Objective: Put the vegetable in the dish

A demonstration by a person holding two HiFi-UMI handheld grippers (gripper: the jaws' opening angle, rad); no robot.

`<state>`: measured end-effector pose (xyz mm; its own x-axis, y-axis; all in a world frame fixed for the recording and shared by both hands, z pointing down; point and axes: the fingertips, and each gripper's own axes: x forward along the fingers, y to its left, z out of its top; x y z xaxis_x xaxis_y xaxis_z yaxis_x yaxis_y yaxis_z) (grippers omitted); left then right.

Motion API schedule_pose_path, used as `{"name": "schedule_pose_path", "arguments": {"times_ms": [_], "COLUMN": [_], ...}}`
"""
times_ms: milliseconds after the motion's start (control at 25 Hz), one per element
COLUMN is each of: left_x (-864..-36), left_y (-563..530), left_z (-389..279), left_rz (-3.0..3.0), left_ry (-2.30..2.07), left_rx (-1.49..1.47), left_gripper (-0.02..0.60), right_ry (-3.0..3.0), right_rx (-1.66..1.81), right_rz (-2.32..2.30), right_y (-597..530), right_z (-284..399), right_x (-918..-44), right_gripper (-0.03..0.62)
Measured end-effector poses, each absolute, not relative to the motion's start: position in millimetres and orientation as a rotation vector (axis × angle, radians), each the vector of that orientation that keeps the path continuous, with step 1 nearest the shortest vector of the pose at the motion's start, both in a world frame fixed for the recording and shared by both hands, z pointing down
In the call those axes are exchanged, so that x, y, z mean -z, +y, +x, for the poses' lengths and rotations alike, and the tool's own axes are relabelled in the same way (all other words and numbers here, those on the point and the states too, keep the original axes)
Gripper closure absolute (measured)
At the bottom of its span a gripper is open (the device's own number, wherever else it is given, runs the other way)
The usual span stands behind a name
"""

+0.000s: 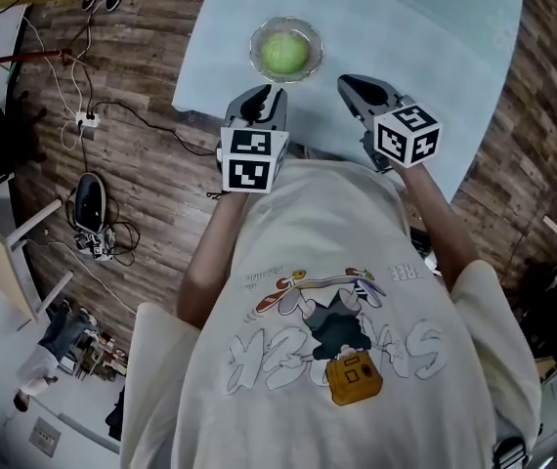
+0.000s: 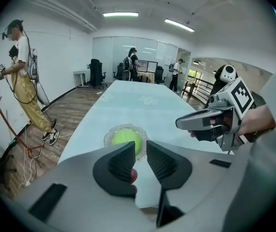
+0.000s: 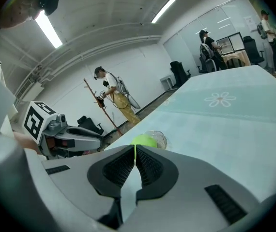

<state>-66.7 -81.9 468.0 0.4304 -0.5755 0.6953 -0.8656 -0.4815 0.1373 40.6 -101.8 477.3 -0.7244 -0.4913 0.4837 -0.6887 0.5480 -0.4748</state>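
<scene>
Vegetable (image 1: 284,53) sits in the dish (image 1: 316,40), job looks done; left tongs (image 2: 140,148) narrow, empty; right tongs (image 3: 135,151) closed, empty.

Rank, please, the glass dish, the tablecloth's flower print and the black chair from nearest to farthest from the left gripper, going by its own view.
1. Glass dish: just ahead of the left gripper, holding the green vegetable.
2. Flower print: farther along the table, about midway.
3. Black chair: far end of the room, left of the table.
</scene>
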Motion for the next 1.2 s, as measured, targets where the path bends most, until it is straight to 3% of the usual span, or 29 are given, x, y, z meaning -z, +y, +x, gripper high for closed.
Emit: {"name": "schedule_pose_path", "arguments": {"times_ms": [600, 800, 1200], "left_x": [-383.0, -376.8, -378.3], "left_y": [-68.3, -68.2, -68.9], "left_z": [-63.8, -68.2, -53.4], "left_rz": [2.336, 2.323, 2.339], "left_ry": [-1.300, -1.285, -1.245], "left_rx": [-0.687, -0.637, -0.647], "left_gripper": [0.514, 0.547, 0.549], "right_ry": [-2.662, -2.694, -2.691], "right_rx": [-1.000, -1.057, -0.919], "right_rz": [0.915, 0.930, 0.865], "right_y": [-75.9, -72.4, -71.4], "right_z": [37.4, 36.5, 28.0], "right_x": [-397.4, -379.0, -375.2], "right_gripper": [0.563, 0.563, 0.566]}}
